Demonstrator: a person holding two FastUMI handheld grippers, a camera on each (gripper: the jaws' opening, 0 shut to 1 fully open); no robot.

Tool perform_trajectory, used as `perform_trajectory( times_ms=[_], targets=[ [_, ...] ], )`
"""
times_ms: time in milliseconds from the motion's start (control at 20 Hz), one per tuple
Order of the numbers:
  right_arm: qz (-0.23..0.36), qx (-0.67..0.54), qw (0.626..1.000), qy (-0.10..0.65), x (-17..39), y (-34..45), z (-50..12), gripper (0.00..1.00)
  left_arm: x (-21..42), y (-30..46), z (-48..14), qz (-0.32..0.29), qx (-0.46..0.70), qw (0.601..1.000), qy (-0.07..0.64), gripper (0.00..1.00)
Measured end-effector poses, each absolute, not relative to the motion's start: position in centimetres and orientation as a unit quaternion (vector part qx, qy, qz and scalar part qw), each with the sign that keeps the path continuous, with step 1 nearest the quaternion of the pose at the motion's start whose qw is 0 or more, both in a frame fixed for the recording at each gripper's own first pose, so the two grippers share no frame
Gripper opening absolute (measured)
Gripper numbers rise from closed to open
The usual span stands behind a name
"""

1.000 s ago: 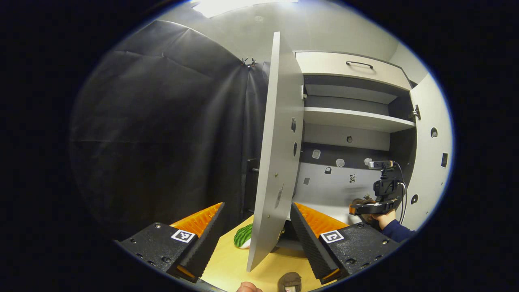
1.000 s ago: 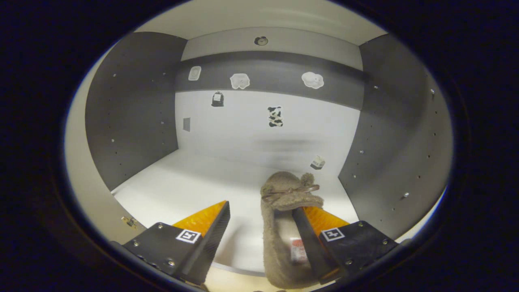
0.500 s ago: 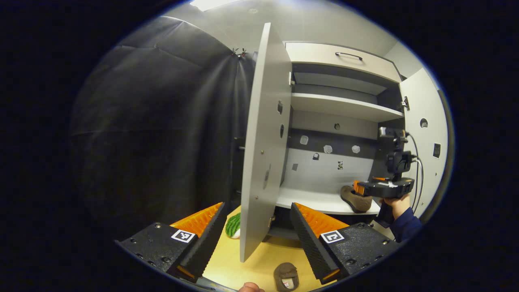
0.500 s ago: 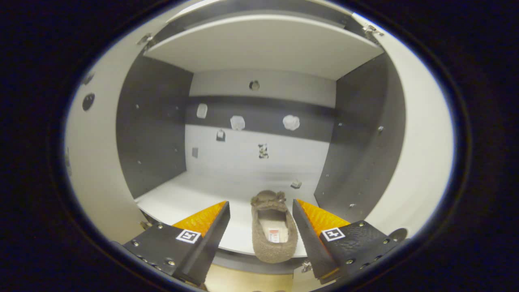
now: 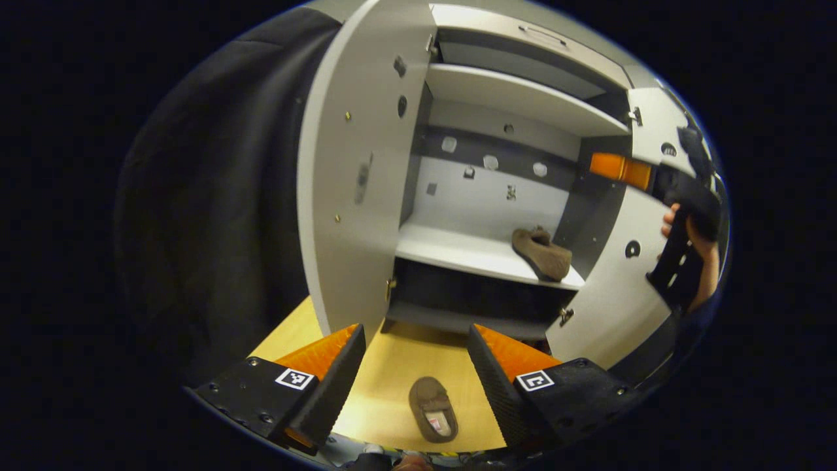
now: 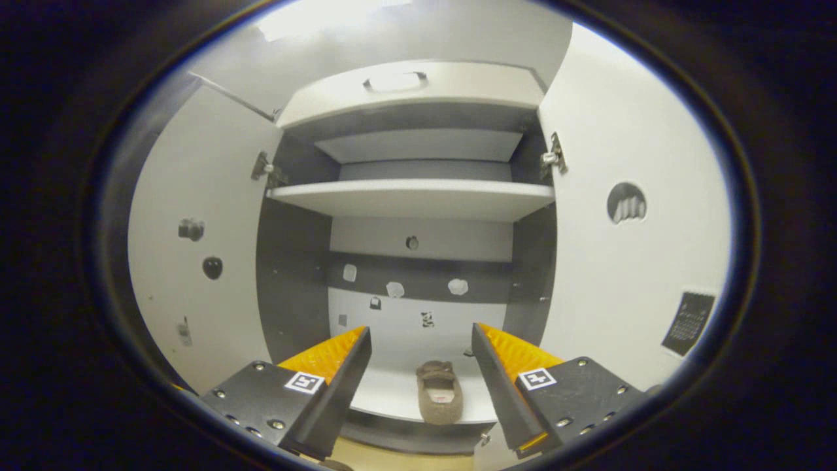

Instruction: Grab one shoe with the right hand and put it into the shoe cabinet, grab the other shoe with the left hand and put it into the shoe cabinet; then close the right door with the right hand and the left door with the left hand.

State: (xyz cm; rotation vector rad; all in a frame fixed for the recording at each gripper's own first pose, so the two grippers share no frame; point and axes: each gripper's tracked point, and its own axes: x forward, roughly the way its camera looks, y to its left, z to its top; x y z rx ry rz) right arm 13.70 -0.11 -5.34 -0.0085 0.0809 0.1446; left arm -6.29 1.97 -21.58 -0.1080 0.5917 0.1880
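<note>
One fuzzy brown slipper (image 6: 439, 399) rests on the lower shelf (image 5: 458, 252) of the open grey-and-white shoe cabinet (image 6: 418, 196) (both doors ajar); its mate (image 5: 433, 408) lies on the yellow wooden floor (image 5: 392, 379). Left gripper (image 5: 416, 366) and right gripper (image 6: 421, 366) both hold their fingers spread wide, empty.

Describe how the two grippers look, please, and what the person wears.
Each gripper, left and right, has two black ribbed wedge fingers with orange outer sides, on black bases with square black-and-white markers. The sleeve looks dark, though barely visible.
</note>
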Motion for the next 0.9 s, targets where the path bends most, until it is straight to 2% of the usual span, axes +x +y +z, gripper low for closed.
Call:
perform_trajectory(
  times_ms=[50,450,600,700,800,900],
  targets=[
    [0.072,-0.005,0.997,0.029,13.0,-0.3,-4.2,0.93,-6.4,1.7,-23.4,0.085,-0.060,0.944,0.313,0.96],
    [0.063,-0.011,0.998,-0.013,8.1,-1.8,0.5,0.92,-11.1,0.4,-39.4,0.030,-0.078,0.854,0.514,0.96],
    [0.049,-0.032,0.998,-0.018,7.2,-3.4,1.1,0.89,-12.9,0.2,-44.3,0.024,-0.089,0.816,0.571,0.96],
    [0.041,-0.035,0.998,-0.016,6.4,-4.1,1.2,0.92,-13.6,-0.2,-47.4,0.022,-0.103,0.793,0.601,0.95],
    [0.033,-0.032,0.999,-0.014,5.9,-4.8,1.4,0.89,-14.6,0.0,-49.8,0.021,-0.118,0.770,0.627,0.95],
    [0.024,-0.033,0.999,-0.014,5.3,-5.6,1.8,0.92,-15.2,0.1,-51.5,0.025,-0.131,0.750,0.648,0.94]
  ],
)
